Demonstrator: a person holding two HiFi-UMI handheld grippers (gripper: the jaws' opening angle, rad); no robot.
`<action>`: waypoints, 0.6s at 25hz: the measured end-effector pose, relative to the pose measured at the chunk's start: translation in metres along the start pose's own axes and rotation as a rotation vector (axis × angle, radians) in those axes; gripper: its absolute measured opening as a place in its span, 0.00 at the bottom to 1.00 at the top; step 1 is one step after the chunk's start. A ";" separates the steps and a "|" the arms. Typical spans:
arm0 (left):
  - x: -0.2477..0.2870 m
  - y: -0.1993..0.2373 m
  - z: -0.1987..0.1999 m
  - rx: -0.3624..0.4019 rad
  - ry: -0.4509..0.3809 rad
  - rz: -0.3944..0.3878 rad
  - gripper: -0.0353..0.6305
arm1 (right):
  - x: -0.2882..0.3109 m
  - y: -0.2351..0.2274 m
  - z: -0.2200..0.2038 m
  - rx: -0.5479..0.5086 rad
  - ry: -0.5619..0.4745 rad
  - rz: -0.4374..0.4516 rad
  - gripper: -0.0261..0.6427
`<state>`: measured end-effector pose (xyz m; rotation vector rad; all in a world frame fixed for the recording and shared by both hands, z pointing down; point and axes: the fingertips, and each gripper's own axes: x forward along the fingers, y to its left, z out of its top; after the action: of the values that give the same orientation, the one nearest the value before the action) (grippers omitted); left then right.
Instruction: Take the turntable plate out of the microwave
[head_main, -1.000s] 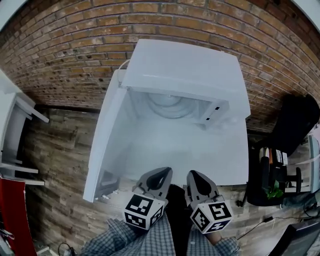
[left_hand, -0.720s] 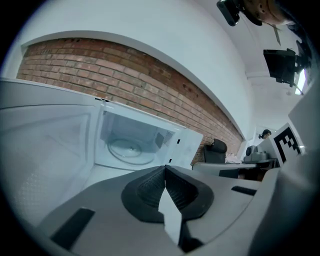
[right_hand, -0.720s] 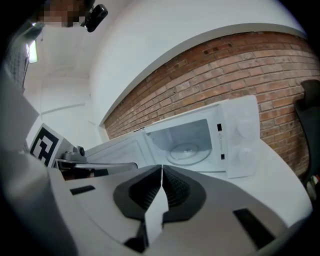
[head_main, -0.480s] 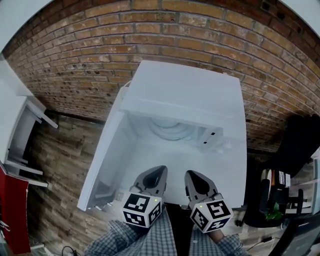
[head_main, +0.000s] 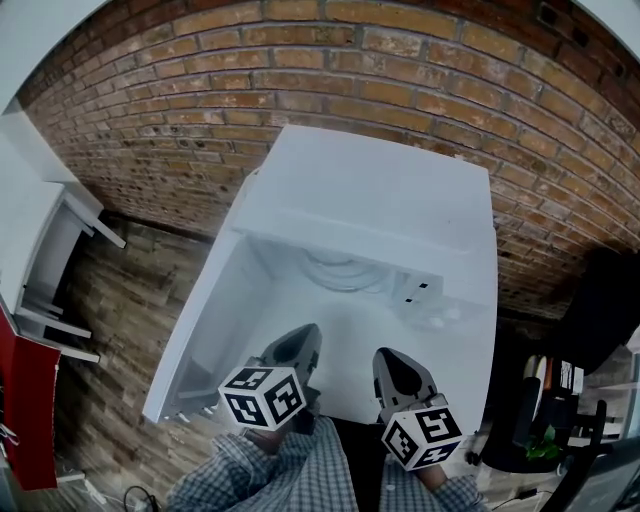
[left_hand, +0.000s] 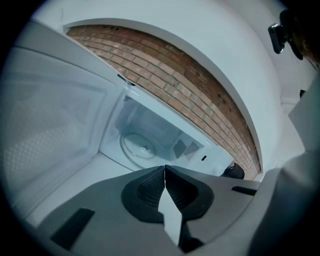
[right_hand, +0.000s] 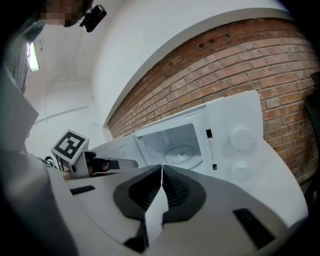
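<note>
A white microwave (head_main: 400, 200) stands against the brick wall with its door (head_main: 195, 330) swung open to the left. Inside lies the round glass turntable plate (head_main: 342, 270), also seen in the left gripper view (left_hand: 140, 147) and in the right gripper view (right_hand: 181, 152). My left gripper (head_main: 297, 343) is shut and empty, in front of the open cavity. My right gripper (head_main: 392, 362) is shut and empty beside it, to the right. Both are short of the cavity and apart from the plate.
A brick wall (head_main: 300, 70) runs behind the microwave. A white shelf unit (head_main: 40, 250) stands at the left, a red object (head_main: 25, 420) below it. A dark chair and desk clutter (head_main: 570, 400) sit at the right. The microwave's knobs (right_hand: 240, 140) are on its right panel.
Both grippers have moved a little toward the microwave. The left gripper has rolled, so its marker cube shows another face. The view has shifted, and the microwave now looks closer.
</note>
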<state>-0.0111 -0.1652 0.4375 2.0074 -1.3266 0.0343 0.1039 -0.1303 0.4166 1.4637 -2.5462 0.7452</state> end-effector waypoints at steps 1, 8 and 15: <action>0.005 0.005 0.000 -0.022 0.012 0.004 0.07 | 0.003 -0.002 0.000 0.000 0.003 -0.003 0.07; 0.044 0.034 0.004 -0.117 0.101 -0.029 0.07 | 0.028 -0.012 0.008 0.000 0.014 -0.041 0.07; 0.083 0.059 0.007 -0.260 0.146 -0.097 0.23 | 0.053 -0.010 0.015 -0.004 0.029 -0.068 0.07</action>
<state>-0.0219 -0.2475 0.4971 1.8103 -1.0821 -0.0347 0.0861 -0.1826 0.4243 1.5189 -2.4612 0.7461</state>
